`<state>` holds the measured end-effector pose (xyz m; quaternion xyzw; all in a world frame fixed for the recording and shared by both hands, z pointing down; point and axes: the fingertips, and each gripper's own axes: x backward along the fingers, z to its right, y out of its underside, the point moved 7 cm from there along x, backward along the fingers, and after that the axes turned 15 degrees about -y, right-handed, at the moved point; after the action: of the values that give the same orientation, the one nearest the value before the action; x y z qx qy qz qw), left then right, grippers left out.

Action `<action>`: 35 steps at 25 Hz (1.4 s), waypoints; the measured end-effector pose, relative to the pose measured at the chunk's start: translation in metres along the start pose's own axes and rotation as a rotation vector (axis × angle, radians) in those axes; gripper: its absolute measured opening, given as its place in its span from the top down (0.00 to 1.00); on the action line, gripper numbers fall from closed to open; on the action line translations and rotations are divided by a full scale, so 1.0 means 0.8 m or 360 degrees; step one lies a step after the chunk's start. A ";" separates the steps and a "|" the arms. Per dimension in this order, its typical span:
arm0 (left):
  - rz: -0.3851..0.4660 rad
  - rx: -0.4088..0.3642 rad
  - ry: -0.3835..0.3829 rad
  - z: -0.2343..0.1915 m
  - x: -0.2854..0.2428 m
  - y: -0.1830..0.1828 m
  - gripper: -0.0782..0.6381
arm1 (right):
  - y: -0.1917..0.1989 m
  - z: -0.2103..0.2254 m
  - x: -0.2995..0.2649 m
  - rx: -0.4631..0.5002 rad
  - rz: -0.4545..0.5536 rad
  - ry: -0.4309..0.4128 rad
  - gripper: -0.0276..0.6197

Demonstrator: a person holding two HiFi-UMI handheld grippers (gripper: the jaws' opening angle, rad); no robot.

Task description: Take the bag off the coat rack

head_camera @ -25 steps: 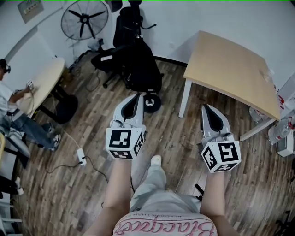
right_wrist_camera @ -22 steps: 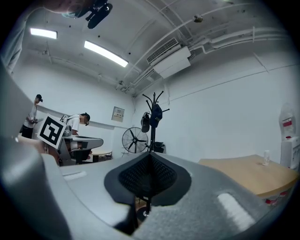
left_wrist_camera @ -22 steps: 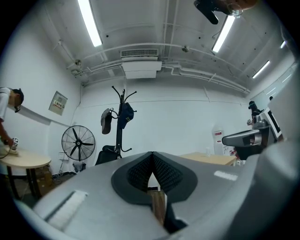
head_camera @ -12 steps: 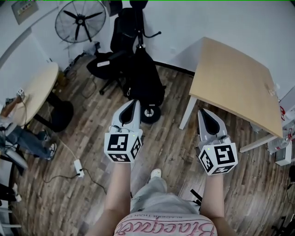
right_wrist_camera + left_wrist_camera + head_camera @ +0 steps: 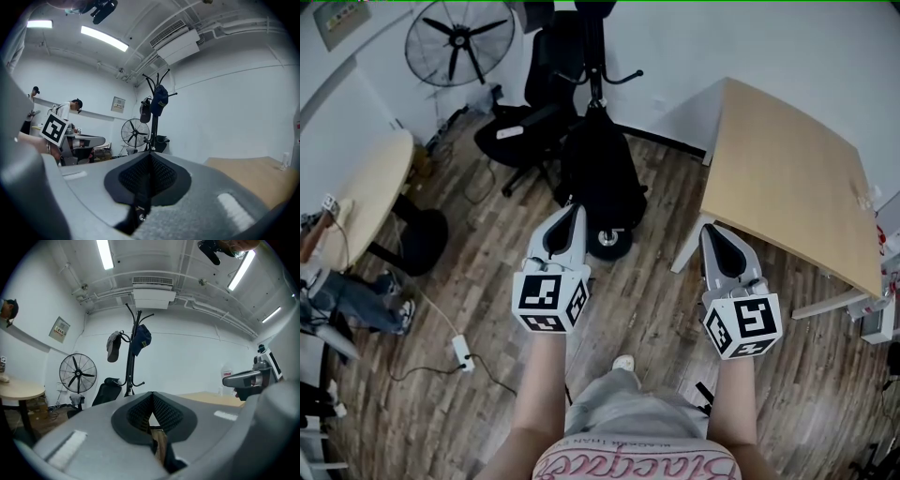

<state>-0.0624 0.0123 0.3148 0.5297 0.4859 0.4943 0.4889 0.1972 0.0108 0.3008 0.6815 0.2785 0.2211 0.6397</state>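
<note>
A black bag (image 5: 602,178) hangs low on the black coat rack (image 5: 596,66), down to the rack's wheeled base (image 5: 607,242). In the head view my left gripper (image 5: 571,210) is shut and empty, with its tip just in front of the bag's lower left side. My right gripper (image 5: 712,231) is also shut and empty, to the right near the table leg. The left gripper view has the rack (image 5: 132,357) ahead with a grey cap (image 5: 113,346) and a blue cap (image 5: 140,339) on its hooks. The bag is hidden behind my left gripper (image 5: 152,394) there. In the right gripper view, the rack (image 5: 154,123) stands beyond my right gripper (image 5: 150,154).
A light wooden table (image 5: 787,169) stands right of the rack. A black office chair (image 5: 523,122) and a floor fan (image 5: 459,42) are behind it to the left. A round table (image 5: 370,187), a seated person (image 5: 323,286) and a power strip (image 5: 461,352) occupy the left side.
Both grippers have moved forward toward the rack, still shut. The rack and bag now sit closer and straight ahead of the left gripper, and the round table has slid further left.
</note>
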 end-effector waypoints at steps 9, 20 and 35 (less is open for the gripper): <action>-0.0031 0.0017 -0.0036 -0.021 -0.024 0.010 0.86 | 0.014 0.000 -0.037 0.0028 -0.0086 -0.0047 0.95; -0.0051 0.0028 -0.0102 -0.040 -0.064 0.019 0.86 | 0.027 0.021 -0.094 0.0075 -0.0146 -0.0140 0.95; -0.0054 -0.0010 -0.0129 -0.087 -0.206 0.014 0.86 | 0.018 0.096 -0.241 0.0064 -0.0099 -0.0192 0.95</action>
<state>-0.1380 -0.1504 0.3198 0.5393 0.4731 0.4656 0.5182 0.1050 -0.1744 0.3192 0.6974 0.2649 0.1540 0.6479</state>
